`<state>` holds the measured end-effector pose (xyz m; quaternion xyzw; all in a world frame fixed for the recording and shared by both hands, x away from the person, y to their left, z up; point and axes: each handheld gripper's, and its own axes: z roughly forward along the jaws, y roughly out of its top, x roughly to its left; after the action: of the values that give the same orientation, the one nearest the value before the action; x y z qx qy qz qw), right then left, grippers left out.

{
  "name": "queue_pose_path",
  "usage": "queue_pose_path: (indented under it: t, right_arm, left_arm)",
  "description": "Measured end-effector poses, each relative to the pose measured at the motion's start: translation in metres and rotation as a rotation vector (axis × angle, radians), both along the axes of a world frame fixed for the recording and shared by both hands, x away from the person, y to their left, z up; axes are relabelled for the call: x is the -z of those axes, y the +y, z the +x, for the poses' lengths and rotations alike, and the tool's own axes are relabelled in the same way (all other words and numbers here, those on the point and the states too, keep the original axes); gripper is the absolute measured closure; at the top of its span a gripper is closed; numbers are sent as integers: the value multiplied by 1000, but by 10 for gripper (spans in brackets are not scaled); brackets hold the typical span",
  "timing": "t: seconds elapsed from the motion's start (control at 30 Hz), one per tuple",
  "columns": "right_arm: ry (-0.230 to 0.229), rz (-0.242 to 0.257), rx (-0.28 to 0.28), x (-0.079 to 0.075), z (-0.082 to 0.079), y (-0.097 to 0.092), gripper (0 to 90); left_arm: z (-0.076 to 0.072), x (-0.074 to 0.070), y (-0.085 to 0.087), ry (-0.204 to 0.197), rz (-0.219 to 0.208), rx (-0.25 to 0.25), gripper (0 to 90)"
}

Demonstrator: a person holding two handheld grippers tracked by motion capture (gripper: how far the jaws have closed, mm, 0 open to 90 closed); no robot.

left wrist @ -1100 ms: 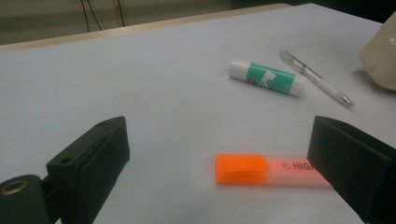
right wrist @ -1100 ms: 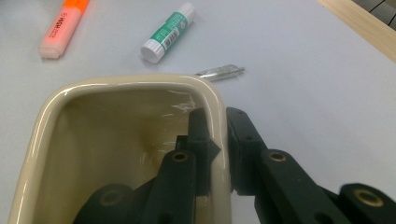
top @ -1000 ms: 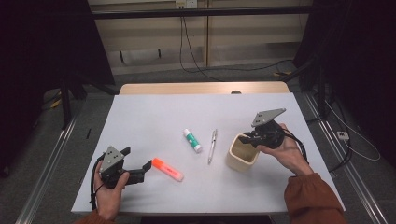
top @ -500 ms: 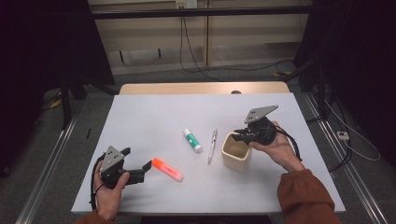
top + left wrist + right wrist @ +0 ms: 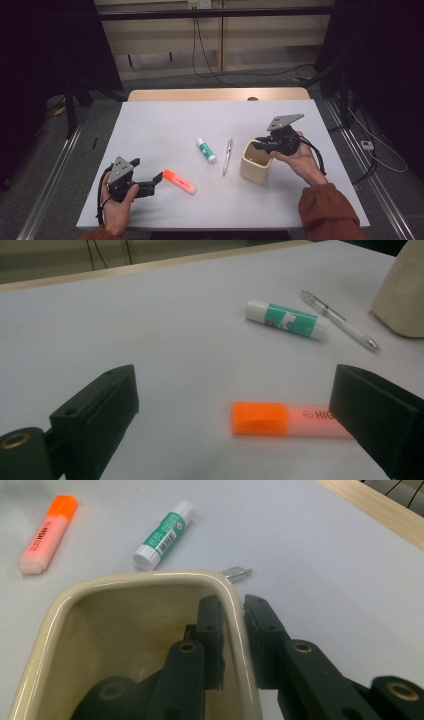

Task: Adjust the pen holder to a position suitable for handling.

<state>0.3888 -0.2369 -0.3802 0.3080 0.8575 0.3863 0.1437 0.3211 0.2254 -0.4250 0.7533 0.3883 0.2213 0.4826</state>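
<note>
A beige cup (image 5: 255,167) stands at the right of the white table (image 5: 175,125). My right gripper (image 5: 261,145) is shut on its rim: in the right gripper view one jaw is inside the cup (image 5: 125,630) and one outside, right gripper (image 5: 232,600) astride the wall. Its jaws have just been opening a little, with the wall still between them. My left gripper (image 5: 149,172) rests open at the front left. An orange highlighter (image 5: 179,181) lies just ahead of the left gripper (image 5: 235,415), untouched, its far end behind one jaw. The highlighter (image 5: 270,418) lies flat.
A green-and-white glue stick (image 5: 206,150) and a clear pen (image 5: 228,156) lie side by side between highlighter and cup. The same glue stick (image 5: 285,319) and pen (image 5: 340,326) lie beyond the left jaws. A wooden edge borders the table's far side.
My right hand and gripper have shifted slightly left and farther over the cup's rim, and the cup has nudged a little. The left gripper and the loose items stay put.
</note>
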Motion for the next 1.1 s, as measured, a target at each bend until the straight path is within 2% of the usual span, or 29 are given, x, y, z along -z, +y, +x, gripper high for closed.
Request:
queue_pose_path:
  t: [0.27,0.37,0.4,0.43,0.6,0.73,0.9,1.03,1.1]
  right_arm:
    - [3,-17,25,0,-2,3,727]
    - [12,-18,41,0,-4,2,683]
    - [13,-10,49,-1,-4,1,636]
    - [13,-10,49,-1,-4,1,636]
    - [13,36,78,-3,-6,-4,532]
    - [7,73,98,-4,-8,-8,491]
    - [-12,103,154,-5,-13,-13,345]
    - [-38,149,189,-4,-18,-17,221]
    - [-40,161,197,-3,-21,-18,189]
  left_arm:
    - [0,0,1,1,-1,-1,56]
    - [0,0,0,1,-2,0,56]
    - [0,0,0,1,-3,1,56]
    - [0,0,0,2,-2,1,56]
    - [0,0,0,4,4,3,56]
    - [0,0,0,5,5,4,56]
    - [0,1,2,12,1,2,56]
    - [1,2,3,18,-11,-5,56]
    - [1,2,3,18,-9,-4,56]
